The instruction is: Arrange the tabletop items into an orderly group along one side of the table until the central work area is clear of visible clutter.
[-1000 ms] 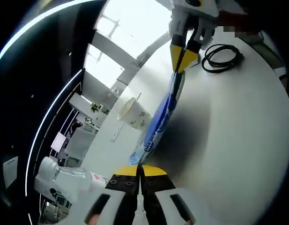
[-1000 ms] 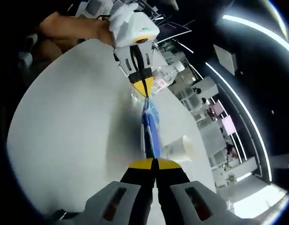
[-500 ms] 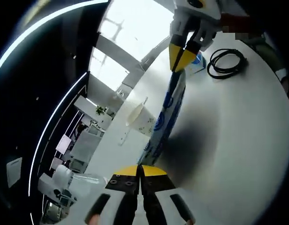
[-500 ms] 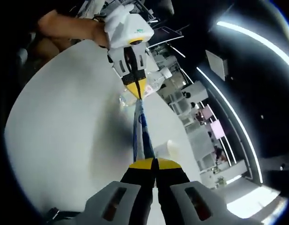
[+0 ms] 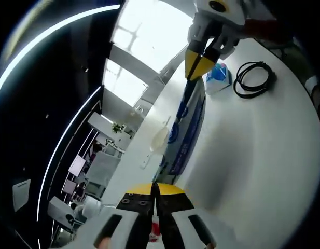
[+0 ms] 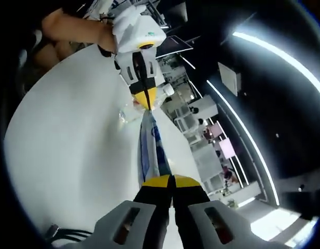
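Both grippers, left gripper [image 5: 155,185] and right gripper [image 6: 171,179], stay clamped on the blue-and-white packet [image 5: 184,129], stretched toward twelve o'clock, now lifted higher off the table [image 5: 263,155], probably heading sideward.

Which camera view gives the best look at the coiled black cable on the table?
The left gripper view: the coiled black cable lies in full on the white table, beside a small blue and white packet. The right gripper view catches just a dark sliver of cable at its lower edge.
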A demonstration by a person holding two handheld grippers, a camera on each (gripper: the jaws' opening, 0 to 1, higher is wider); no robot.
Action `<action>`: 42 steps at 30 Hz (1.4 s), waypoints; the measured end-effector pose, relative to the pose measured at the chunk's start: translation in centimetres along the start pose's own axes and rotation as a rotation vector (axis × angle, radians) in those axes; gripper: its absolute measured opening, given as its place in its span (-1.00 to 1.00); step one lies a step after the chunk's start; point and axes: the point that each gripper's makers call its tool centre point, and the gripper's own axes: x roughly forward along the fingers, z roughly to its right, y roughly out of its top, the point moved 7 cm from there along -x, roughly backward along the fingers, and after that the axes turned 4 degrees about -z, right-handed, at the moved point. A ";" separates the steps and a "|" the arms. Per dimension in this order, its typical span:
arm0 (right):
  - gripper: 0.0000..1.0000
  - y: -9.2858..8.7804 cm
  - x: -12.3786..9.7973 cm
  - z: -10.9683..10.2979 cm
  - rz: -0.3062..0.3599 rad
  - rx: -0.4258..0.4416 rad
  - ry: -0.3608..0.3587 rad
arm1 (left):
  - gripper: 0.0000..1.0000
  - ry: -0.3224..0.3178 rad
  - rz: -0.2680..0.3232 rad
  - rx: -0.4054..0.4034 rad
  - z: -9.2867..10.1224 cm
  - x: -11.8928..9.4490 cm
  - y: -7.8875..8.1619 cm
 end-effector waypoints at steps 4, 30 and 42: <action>-1.00 0.0 -0.2 0.3 0.001 -0.003 -0.008 | -1.00 0.000 0.003 0.012 -0.1 -0.3 0.4; -1.00 -2.6 -1.8 1.3 -0.035 0.004 -0.024 | -1.00 -0.040 0.024 0.062 0.6 1.4 3.2; -1.00 -4.7 -3.2 1.7 -0.050 0.011 -0.044 | -1.00 -0.077 0.046 0.082 1.7 3.0 5.1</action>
